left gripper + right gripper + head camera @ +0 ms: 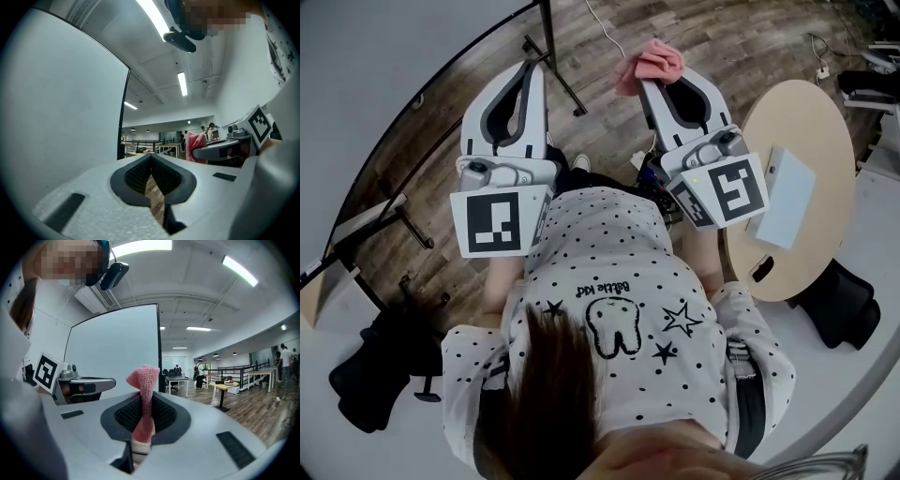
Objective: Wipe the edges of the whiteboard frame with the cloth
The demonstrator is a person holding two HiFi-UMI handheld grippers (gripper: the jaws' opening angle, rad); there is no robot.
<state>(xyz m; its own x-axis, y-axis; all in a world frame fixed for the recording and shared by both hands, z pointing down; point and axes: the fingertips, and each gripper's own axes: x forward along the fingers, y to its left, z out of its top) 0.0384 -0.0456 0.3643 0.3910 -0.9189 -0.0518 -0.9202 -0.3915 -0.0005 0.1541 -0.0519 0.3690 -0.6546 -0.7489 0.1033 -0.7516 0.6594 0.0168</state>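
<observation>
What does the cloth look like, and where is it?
Start at the big whiteboard on the left, then look right to the two white grippers. The cloth is the pink knitted bunch pinched by the right gripper; the left gripper holds nothing.

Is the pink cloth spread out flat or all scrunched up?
Scrunched up. The pink cloth is pinched between the jaws of the right gripper, bunched and poking up past them.

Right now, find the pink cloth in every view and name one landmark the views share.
Head view: pink cloth at top centre.
Left gripper view: right of centre.
Right gripper view: dead centre, pinched in the right gripper.
Shared landmark: the whiteboard, left of the cloth in each.
</observation>
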